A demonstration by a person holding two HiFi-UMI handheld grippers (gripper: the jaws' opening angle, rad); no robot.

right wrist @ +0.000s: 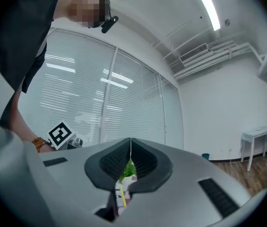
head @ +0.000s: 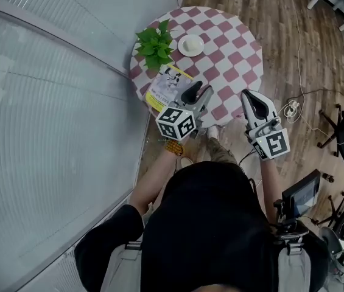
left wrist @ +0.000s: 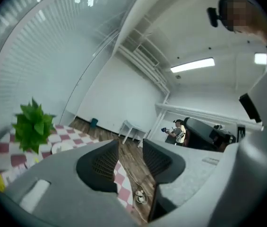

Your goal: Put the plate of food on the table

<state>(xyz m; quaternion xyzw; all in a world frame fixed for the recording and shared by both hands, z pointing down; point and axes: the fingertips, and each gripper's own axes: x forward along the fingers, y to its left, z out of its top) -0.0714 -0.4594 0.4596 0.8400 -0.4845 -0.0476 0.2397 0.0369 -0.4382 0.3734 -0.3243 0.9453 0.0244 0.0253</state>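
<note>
Step check: the white plate (head: 190,45) sits on the round checked table (head: 232,53), far side, just right of the potted plant (head: 155,44) and apart from it. There's smth pale on the plate, too small for me to say what food. A magazine (head: 167,85) lies on the near-left part of the cloth, below the plant.

Tools: the left gripper (left wrist: 131,150) has its jaws parted w/ nothing between them, only floor and the table edge showing through the gap. In the head view it hovers over the near rim beside the magazine. The right gripper (right wrist: 130,148) has its jaws brought together at the tips, and no object is pinched. The plant and magazine seen below the tips are bkgd. It hangs just off the table's near-right edge, over the wood floor.

My read: neither tool carries anything and the plate rests flat on the cloth, so the placing step looks done, not pending. I see no other plate in any view.

Next move, if any, calls for little. Draw both grippers back toward me, low and slow, and keep the left one clear of the magazine and the plant leaves. If the plate needs re-centring, the left would have to reach past the plant, which is awkward. The right has the cleaner line but must part its jaws first.
</note>
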